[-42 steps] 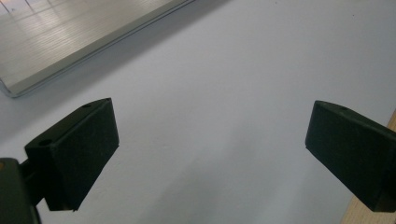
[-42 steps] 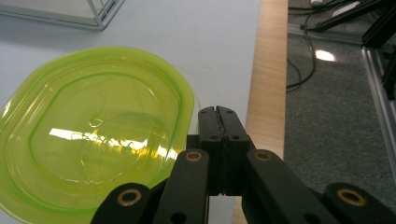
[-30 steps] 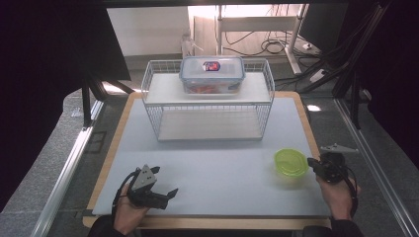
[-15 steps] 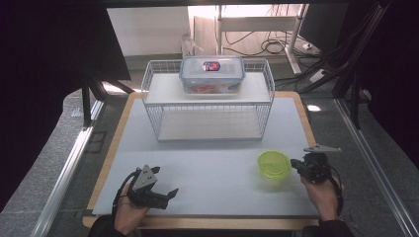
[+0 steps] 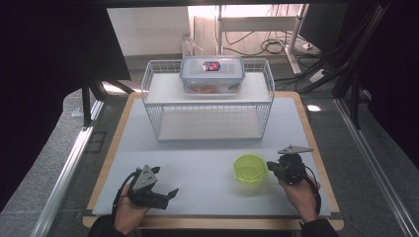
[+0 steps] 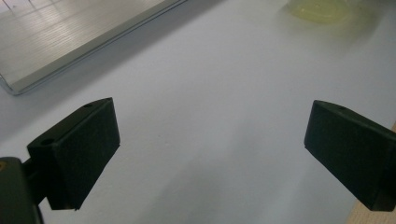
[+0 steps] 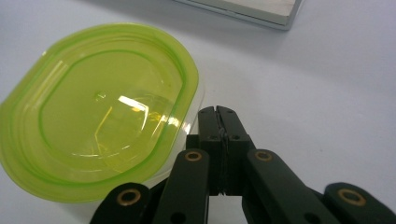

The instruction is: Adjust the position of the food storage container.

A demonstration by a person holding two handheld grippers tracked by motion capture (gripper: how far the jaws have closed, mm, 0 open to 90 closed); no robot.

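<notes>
From the high view, the green-lidded container (image 5: pixel 250 168) sits on the white table top (image 5: pixel 207 163), in front of the wire rack (image 5: pixel 208 101) and right of centre. The right gripper (image 5: pixel 273 168) lies just beside the container's right edge, its closed tips at the rim. The left gripper (image 5: pixel 167 194) rests near the front left of the table, well apart from the container, jaws spread. On the rack's upper shelf stands a clear lidded box (image 5: pixel 212 74).

In the left gripper view, the two black jaws stand wide apart over bare table, nothing between them; the container (image 6: pixel 319 9) shows far off at the top edge (blurred).

In the right gripper view, the jaws are pressed together on nothing, and the right gripper (image 7: pixel 218 116) has its tips right against the rim of the container (image 7: pixel 100 109), which lies to their left.
</notes>
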